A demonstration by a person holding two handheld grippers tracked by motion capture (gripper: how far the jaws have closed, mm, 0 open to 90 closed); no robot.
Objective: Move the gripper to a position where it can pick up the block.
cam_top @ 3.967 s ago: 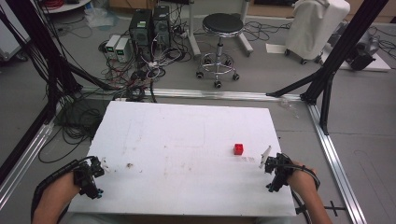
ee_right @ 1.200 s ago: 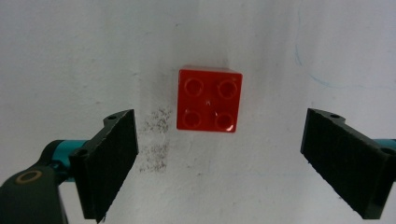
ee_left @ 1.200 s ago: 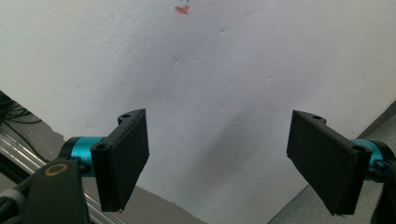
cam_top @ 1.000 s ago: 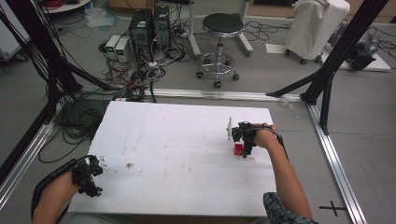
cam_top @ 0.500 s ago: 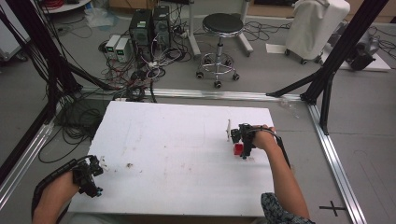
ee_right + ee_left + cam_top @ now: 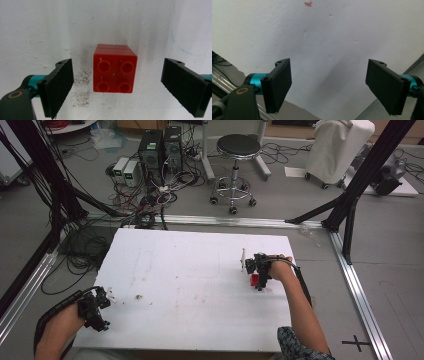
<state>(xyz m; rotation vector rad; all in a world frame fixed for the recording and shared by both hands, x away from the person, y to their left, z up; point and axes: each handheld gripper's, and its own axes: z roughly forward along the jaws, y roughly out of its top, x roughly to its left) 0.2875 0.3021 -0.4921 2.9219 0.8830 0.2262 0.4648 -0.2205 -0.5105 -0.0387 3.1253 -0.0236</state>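
Observation:
A red four-stud brick stands on the white table, right of centre; it looks like two bricks stacked. In the high view the red brick peeks out beside my right gripper, which points down over it. In the right gripper view my right gripper is open, its jaws wide on either side of the brick without touching it. My left gripper rests at the table's near left corner. Seen in the left gripper view, the left gripper is open over bare table with nothing between the jaws.
A small reddish-brown speck lies on the table near the left gripper, and the same speck shows far ahead in the left gripper view. Aluminium frame rails run along the table's sides. A stool and computers stand beyond.
The right gripper moved from the near right corner forward to the red brick and now hangs over it, jaws either side. The left gripper has not moved.

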